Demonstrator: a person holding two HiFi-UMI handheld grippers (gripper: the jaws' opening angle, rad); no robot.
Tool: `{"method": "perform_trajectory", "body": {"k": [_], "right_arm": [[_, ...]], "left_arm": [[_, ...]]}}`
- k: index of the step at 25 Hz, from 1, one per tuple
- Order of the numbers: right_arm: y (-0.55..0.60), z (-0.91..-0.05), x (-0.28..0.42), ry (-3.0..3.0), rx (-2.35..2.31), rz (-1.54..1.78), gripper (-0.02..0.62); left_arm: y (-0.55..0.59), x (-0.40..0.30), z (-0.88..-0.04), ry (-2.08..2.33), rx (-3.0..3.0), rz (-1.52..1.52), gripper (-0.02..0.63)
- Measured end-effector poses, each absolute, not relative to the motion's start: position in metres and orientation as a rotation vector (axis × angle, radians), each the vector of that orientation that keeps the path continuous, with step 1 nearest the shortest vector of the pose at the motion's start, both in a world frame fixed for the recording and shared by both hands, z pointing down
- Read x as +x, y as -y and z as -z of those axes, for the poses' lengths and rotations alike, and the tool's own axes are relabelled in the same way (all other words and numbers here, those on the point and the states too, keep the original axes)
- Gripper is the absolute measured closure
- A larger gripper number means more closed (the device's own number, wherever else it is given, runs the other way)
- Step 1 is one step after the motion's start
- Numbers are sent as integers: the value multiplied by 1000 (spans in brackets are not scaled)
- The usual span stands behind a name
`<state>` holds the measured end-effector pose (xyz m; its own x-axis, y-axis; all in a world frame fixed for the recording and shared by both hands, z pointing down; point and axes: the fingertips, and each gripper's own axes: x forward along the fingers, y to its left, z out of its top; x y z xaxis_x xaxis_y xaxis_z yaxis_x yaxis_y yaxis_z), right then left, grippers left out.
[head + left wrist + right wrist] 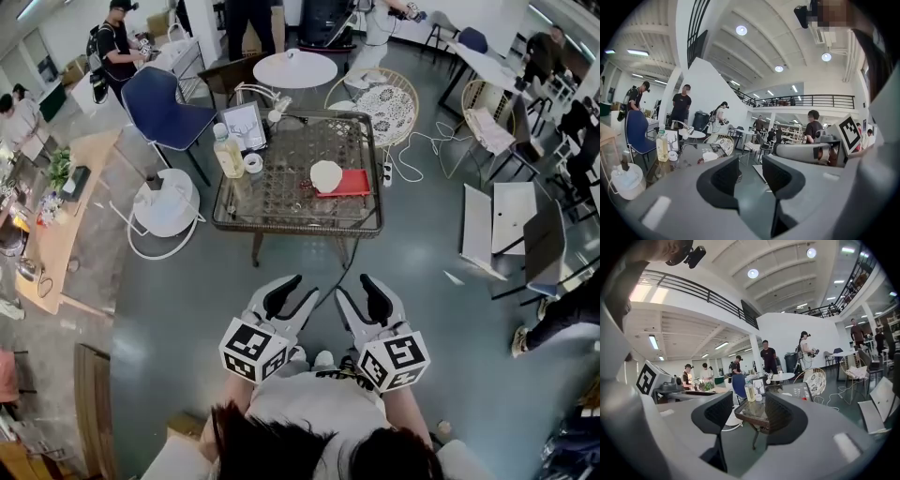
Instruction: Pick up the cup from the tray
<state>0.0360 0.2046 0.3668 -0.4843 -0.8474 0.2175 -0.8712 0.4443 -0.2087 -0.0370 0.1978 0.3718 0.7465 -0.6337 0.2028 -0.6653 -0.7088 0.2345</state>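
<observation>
Head view: a glass-topped table (pixel 295 228) with a woven rim stands on the grey floor, well ahead of the person. The person's head and shoulders are cut off by the lower edge of the frame.

The left gripper (pixel 298 291) and right gripper (pixel 359 291) are held side by side over the floor, well short of the table. Each marker cube (pixel 253 350) covers the hand behind it, so the grip on the handles cannot be seen.
- Left gripper view: jaws stand partly apart. Only floor shows in the gap and nothing is held.
- Right gripper view: jaws stand partly apart. The distant table corner shows through the gap, no pad touches anything, and nothing is held.

A red tray (pixel 356 184) lies on the right half of the table top, its left part covered by the cup (pixel 326 175). The white cup rests on that tray. Whether it is upright or turned over cannot be told from above. In the right gripper view the cup is hidden behind the right-hand jaw.

A bottle (pixel 228 152) of yellowish liquid stands near the table's left edge, with a white tape roll (pixel 253 163) just beside it. A small dark item left of the cup is too small to identify
</observation>
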Motion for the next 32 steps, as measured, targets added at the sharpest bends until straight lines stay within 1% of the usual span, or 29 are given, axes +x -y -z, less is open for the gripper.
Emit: {"method": "perform_trajectory", "body": {"k": [2, 4, 8, 17, 22, 32], "right_arm": [[-204, -364, 36, 2625, 1534, -442, 340], [-204, -362, 39, 2636, 1524, -429, 310], [-202, -363, 41, 2638, 1505, -410, 293], [-194, -360, 52, 2657, 1450, -337, 282], [-189, -355, 65, 2667, 1433, -322, 279], [-172, -354, 74, 2686, 1417, -301, 279]], "left_arm": [[-198, -37, -369, 998, 2656, -144, 439], [-197, -36, -369, 990, 2656, -150, 414], [-194, -37, -371, 1022, 2651, -179, 407], [-187, -22, -373, 1058, 2652, -202, 406], [-182, -14, -371, 1103, 2620, -166, 406], [-170, -14, -370, 1167, 2611, -184, 406]]}}
